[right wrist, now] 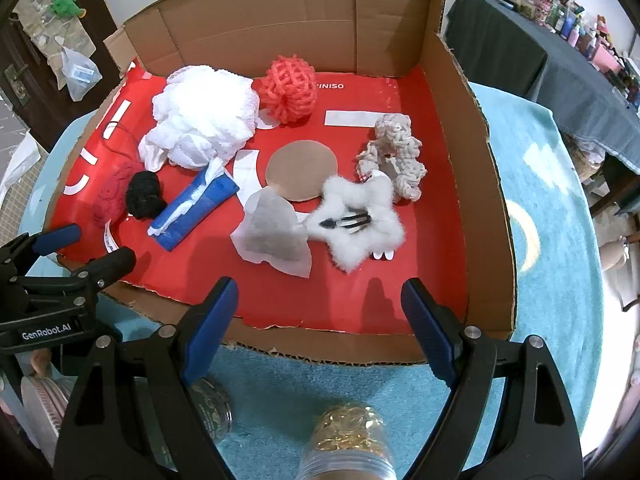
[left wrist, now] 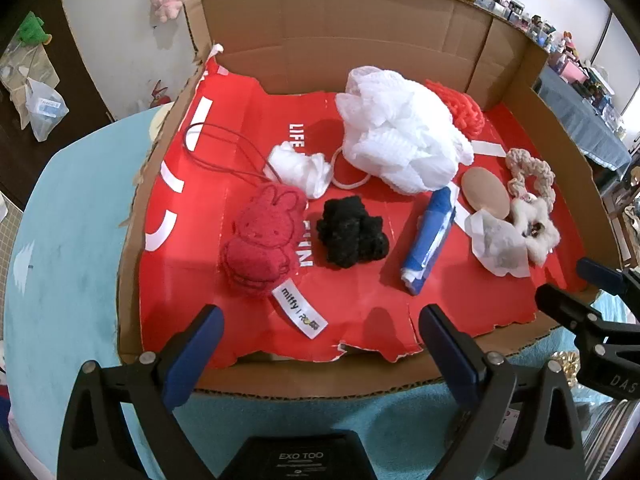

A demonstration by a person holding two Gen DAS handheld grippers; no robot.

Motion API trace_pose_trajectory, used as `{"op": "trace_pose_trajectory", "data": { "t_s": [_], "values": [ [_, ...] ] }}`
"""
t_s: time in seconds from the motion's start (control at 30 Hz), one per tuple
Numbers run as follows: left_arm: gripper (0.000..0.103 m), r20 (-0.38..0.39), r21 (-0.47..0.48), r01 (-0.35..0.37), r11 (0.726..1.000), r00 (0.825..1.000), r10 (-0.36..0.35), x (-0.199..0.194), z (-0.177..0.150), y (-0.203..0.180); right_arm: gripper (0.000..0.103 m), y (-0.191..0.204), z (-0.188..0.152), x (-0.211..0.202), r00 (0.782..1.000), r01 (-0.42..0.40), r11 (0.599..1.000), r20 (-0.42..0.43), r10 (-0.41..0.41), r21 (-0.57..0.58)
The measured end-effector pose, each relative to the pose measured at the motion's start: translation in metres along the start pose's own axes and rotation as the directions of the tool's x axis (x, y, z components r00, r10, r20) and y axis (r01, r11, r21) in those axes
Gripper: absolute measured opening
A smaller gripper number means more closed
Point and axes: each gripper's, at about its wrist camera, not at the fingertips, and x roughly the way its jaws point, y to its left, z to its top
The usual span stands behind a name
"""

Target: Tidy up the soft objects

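A shallow cardboard box (left wrist: 360, 24) (right wrist: 486, 184) with a red lining holds several soft objects. On the left lie a red bunny sponge (left wrist: 260, 240) and a black fuzzy clump (left wrist: 352, 232) (right wrist: 144, 194). A big white mesh pouf (left wrist: 400, 132) (right wrist: 204, 124) and an orange net ball (right wrist: 288, 88) sit at the back. A blue tissue pack (left wrist: 430, 236) (right wrist: 196, 208), a tan round puff (right wrist: 302, 170), a white sachet (right wrist: 274, 236), a white fluffy hair clip (right wrist: 360, 220) and a cream scrunchie (right wrist: 396, 152) lie on the right. My left gripper (left wrist: 320, 328) and right gripper (right wrist: 320, 300) are open and empty at the box's near edge.
The box rests on a turquoise rug (right wrist: 552, 208). Two clear jars, one with gold bits (right wrist: 348, 440), stand right below the right gripper. A dark-clothed table (right wrist: 520, 48) with small items runs along the right. Plastic bags (left wrist: 44, 108) hang at the left.
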Motion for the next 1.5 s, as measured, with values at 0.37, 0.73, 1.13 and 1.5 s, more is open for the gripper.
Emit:
{"op": "trace_pose_trajectory", "data": {
  "t_s": [0.37,0.73,1.13,1.5],
  "values": [
    [0.1,0.01,0.009,-0.004,1.0,1.0,0.004,-0.0019,-0.0015,-0.0012,0.084,0.0003,-0.0006,0.0003,1.0,-0.002,1.0,0.001,0.002,0.0],
    [0.1,0.011,0.009,-0.002,1.0,1.0,0.002,-0.002,-0.0013,-0.0027,0.084,0.0007,-0.0012,-0.0003,1.0,-0.002,1.0,0.004,0.002,-0.001],
    [0.1,0.015,0.008,-0.002,1.0,1.0,0.002,-0.0025,-0.0013,-0.0029,0.084,0.0009,-0.0013,-0.0012,1.0,-0.003,1.0,0.009,0.004,-0.003],
    [0.1,0.016,0.008,-0.001,1.0,1.0,0.001,-0.0028,-0.0018,-0.0031,0.084,0.0015,-0.0011,-0.0021,1.0,-0.012,1.0,0.016,0.012,-0.006]
  ]
}}
